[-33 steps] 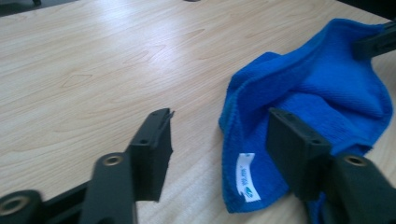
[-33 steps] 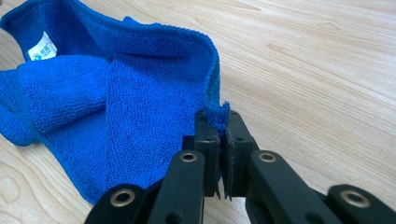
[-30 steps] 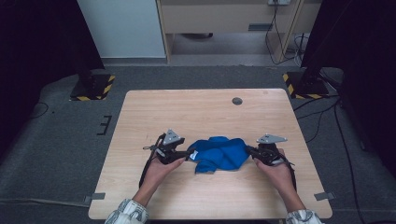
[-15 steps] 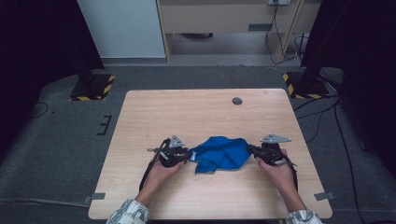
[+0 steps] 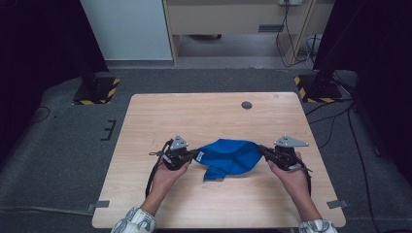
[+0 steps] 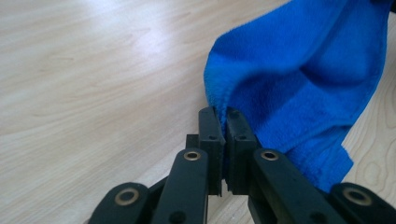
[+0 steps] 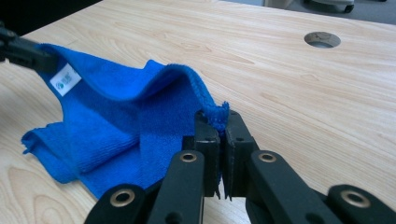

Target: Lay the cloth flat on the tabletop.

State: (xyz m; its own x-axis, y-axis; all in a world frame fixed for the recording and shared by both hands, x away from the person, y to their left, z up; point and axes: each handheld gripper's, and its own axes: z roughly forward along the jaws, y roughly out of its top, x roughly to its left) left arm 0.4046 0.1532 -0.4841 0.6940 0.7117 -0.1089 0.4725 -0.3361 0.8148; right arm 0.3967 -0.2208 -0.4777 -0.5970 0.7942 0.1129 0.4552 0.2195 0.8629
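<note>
Since a second ago the left gripper (image 5: 193, 156) has slid in onto the near-left corner of the blue cloth (image 5: 229, 156), and its jaws have just been closing; in the left gripper view they now pinch the hemmed edge of the cloth (image 6: 299, 79) between their pads. Both hands have lifted a little, so the cloth has gone from a crumpled heap to a sagging band stretched between the two tools. On the other side the right gripper (image 5: 262, 149) stays clamped on the opposite corner, and the right gripper view shows the frayed edge (image 7: 217, 114) squeezed tight in its narrow gap. Most of the cloth hangs just off the table (image 5: 204, 116), with a folded flap drooping toward the person and touching the wood.

That table is pale wood-grain laminate with a round cable hole (image 5: 247, 105) near its far edge, to the right of centre. It stands on grey carpet, with tape marks at the near corners. Dark stands with yellow-and-black striped bases (image 5: 94, 90) sit at either far corner, and a light cabinet and loose cables lie beyond.

A small white label (image 7: 66, 79) is sewn at the cloth's far corner, beside the other tool's jaw; its print is too small to read
</note>
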